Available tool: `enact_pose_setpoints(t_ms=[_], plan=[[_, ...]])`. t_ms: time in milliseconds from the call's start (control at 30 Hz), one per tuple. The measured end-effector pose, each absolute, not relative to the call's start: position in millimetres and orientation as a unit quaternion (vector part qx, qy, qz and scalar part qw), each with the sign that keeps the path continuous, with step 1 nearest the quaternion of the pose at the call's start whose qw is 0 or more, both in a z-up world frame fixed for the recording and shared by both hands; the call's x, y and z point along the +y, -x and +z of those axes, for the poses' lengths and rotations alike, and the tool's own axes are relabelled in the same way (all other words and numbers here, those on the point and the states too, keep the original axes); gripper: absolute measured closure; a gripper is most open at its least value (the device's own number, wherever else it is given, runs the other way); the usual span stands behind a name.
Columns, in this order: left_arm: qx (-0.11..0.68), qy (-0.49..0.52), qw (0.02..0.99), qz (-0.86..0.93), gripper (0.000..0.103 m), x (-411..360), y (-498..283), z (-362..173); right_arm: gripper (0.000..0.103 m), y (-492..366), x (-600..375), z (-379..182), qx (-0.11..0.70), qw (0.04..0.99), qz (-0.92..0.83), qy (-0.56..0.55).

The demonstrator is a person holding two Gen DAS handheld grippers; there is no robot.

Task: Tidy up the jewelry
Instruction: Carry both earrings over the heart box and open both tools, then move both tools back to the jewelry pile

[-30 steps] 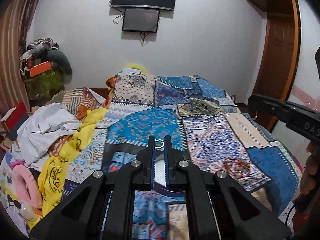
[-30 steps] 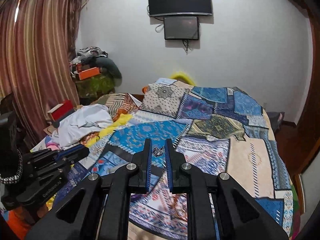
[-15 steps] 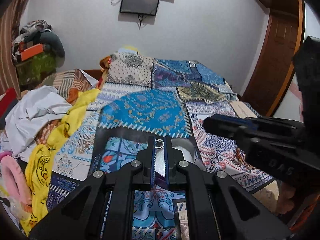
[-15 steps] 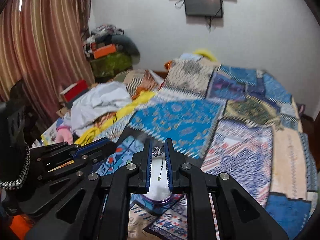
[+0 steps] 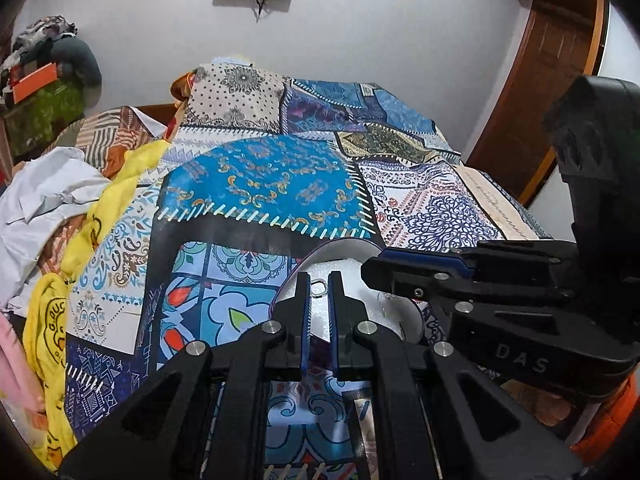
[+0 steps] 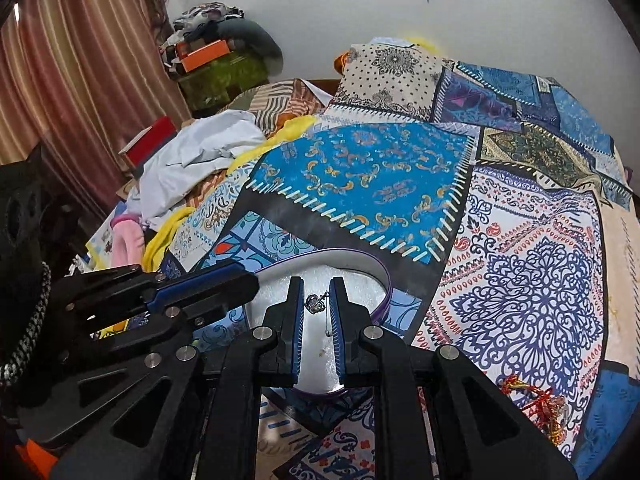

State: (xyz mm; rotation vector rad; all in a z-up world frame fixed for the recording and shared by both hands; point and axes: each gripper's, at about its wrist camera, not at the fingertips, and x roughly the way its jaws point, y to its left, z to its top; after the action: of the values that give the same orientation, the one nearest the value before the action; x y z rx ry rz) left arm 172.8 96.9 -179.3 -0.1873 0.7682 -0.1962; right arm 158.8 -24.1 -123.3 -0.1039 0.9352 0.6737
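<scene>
Now, scene: a bed covered by a patchwork bedspread [image 6: 360,184], with a round white tray with a purple rim [image 6: 384,270] lying on it near the viewer.
Left hand-held gripper [image 5: 319,280]: jaws nearly closed, pinching a small silver ring-shaped clasp [image 5: 319,289] at the very tips; it sits over the tray's white lining.
Right hand-held gripper [image 6: 316,285]: jaws close together, with a small dark silver pendant [image 6: 315,304] caught between them near the tips and a fine chain [image 6: 328,314] hanging down from it.
What has changed: a second ago both grippers looked out across the bed, level with the wall screens, and the tray was barely in sight. Both have since tipped downward and sunk, so the tray now fills the space under the fingertips.
Grip: unchanged through the descent; both jaws have stayed shut on the jewelry.
Where the jewelry is: off the bed, held over the tray; whether the chain's end touches the lining cannot be told.
Meaning for the task: this looks like the laying-down stage, with release into the tray probably next.
Other jewelry: a red and gold bangle bundle [image 6: 534,402] lies on the bedspread, well to the right of the tray, apparently not yet sorted.
Risk: the fine chain could tangle or snag when released.
</scene>
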Motion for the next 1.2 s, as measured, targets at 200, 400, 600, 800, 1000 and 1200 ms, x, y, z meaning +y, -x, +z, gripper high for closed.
enact_pose_setpoints(t_ms=[200,400,600,800,1000,1200], plan=[[0.370,0.096,0.920,-0.089,0.097,99.0,-171.8,-179.1,0.092,-159.3,-25.2,-124.3,0.446,0.835,0.318,0.044],[0.368,0.099,0.921,-0.081,0.096,102.6,-169.3,-173.0,0.091,-158.8,-20.0,-127.4,0.450,0.833,0.317,0.061],[0.358,0.104,0.926,-0.064,0.094,109.1,-160.7,-160.6,0.068,-153.5,-21.7,-117.1,0.432,0.845,0.308,0.067],[0.338,0.096,0.935,-0.044,0.083,110.1,-148.5,-140.6,0.067,-148.1,-27.2,-101.0,0.412,0.857,0.302,0.068],[0.317,0.084,0.944,-0.038,0.072,102.4,-135.5,-119.2,0.067,-137.8,-40.5,-80.4,0.383,0.875,0.288,0.068],[0.302,0.074,0.950,-0.038,0.062,87.8,-124.9,-102.3,0.066,-128.7,-61.7,-61.1,0.360,0.891,0.270,0.059]])
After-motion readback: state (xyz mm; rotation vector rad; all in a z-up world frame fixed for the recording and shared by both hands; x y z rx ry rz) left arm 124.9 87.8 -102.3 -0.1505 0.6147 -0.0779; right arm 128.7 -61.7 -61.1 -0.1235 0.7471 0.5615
